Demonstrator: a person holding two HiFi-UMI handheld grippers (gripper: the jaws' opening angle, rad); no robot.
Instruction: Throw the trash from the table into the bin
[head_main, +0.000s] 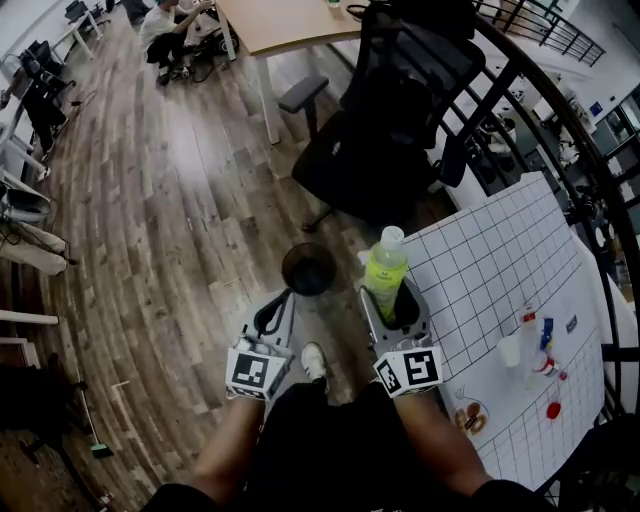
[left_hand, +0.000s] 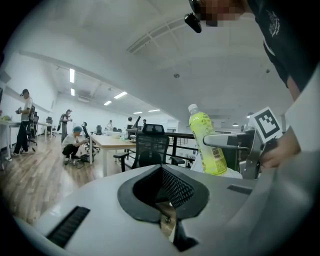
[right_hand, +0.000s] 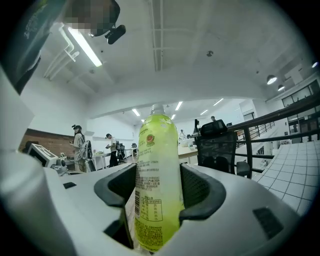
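From the head view, the right gripper (head_main: 392, 300) clasps a bottle (head_main: 386, 262), which stands upright with its cap on top. The bin (head_main: 308, 268) – dark, round, open-mouthed – sits on the plank floor (head_main: 170, 200) just beyond and left of the bottle, between the two grippers. I judge a short carry left and forward would put the bottle over it. The white gridded table (head_main: 500, 250) lies right, with a pale cup (head_main: 511, 350) on it.

In the left gripper view, the left gripper (left_hand: 162, 192) is clenched on nothing, its ribbed dark pads meeting; the bottle (left_hand: 207, 142) shows to the right.

In the right gripper view, the right gripper (right_hand: 159, 192) presses both pads against the bottle (right_hand: 157, 180) – smooth, translucent yellow-green plastic with a printed label.
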